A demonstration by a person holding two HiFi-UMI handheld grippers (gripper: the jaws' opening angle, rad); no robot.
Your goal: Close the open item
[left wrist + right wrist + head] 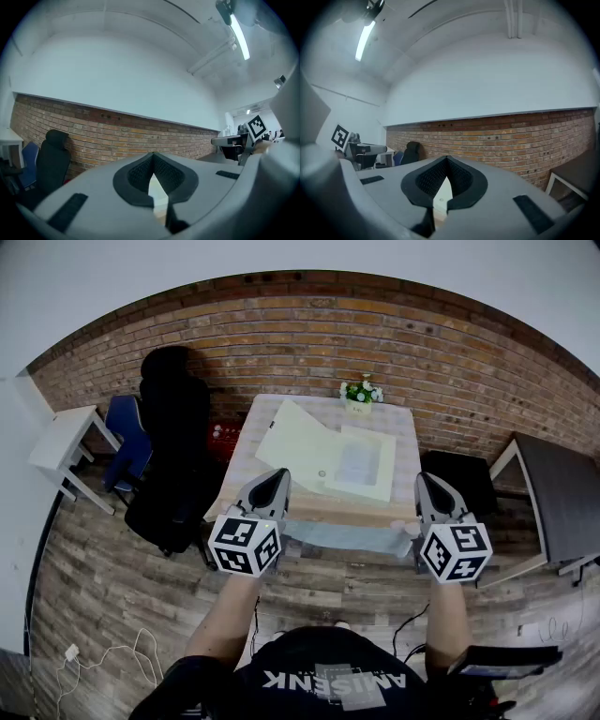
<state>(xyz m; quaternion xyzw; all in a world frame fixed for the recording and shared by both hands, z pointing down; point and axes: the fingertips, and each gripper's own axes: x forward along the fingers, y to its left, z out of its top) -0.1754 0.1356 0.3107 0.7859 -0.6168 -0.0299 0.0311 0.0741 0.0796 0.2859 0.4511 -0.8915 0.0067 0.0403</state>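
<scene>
- We see the left gripper (275,476) and the right gripper (427,480) at lower centre. Both have their jaws pressed together with nothing between them.
- Beyond them, mid-frame on the light wooden table (309,510), the pale cream flat case (361,463) lies with its lid flung open to the left.
- We judge that closing hasn't begun, since neither gripper touches it.

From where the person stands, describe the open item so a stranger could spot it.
Start at the brick wall; in front of it stands a cloth-covered table. At its middle lies a pale case, lid open to the left. Unlike the small upright flower pot at the far edge, it is wide and flat.
</scene>
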